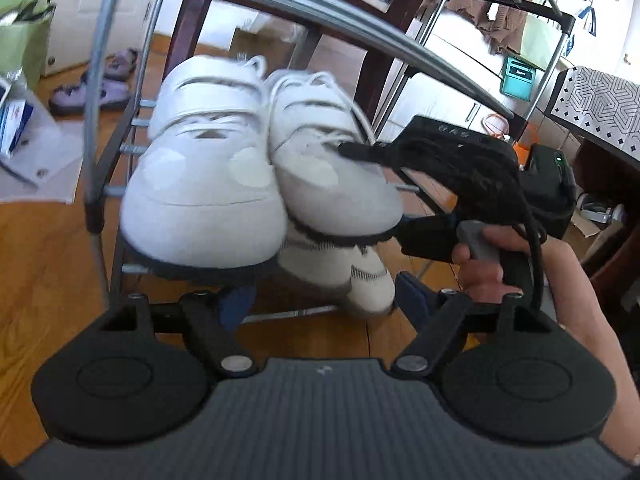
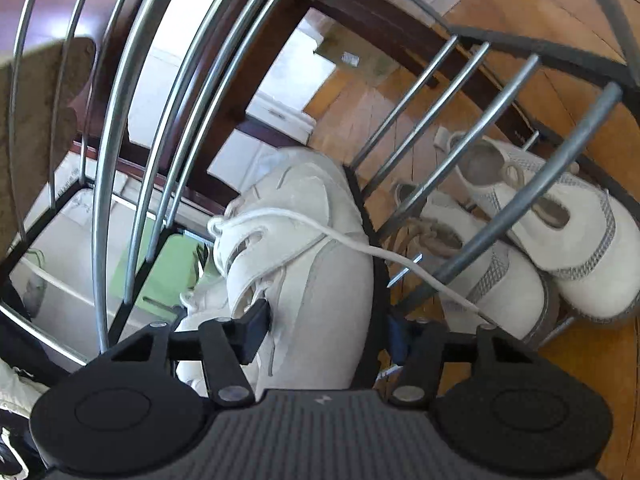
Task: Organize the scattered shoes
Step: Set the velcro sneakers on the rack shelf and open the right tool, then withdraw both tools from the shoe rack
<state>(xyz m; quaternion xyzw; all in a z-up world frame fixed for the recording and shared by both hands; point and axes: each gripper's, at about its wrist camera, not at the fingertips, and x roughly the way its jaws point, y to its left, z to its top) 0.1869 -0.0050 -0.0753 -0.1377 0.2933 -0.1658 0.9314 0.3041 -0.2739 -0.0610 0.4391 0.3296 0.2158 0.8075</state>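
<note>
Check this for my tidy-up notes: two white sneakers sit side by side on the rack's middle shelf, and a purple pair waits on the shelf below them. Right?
Not quite. The white sneakers do sit side by side on the rack, but the purple pair lies on the wooden floor behind it. Another whitish pair fills the shelf below. The left wrist view shows the purple pair.

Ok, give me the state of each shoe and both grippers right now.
Left white sneaker: on rack shelf, free.
Right white sneaker: beside it, between right gripper fingers.
Mesh pair: side by side on lower shelf.
Purple slippers: on the floor, off the rack.
Left gripper: open, empty.
Right gripper: straddles sneaker; grip unclear.
</note>
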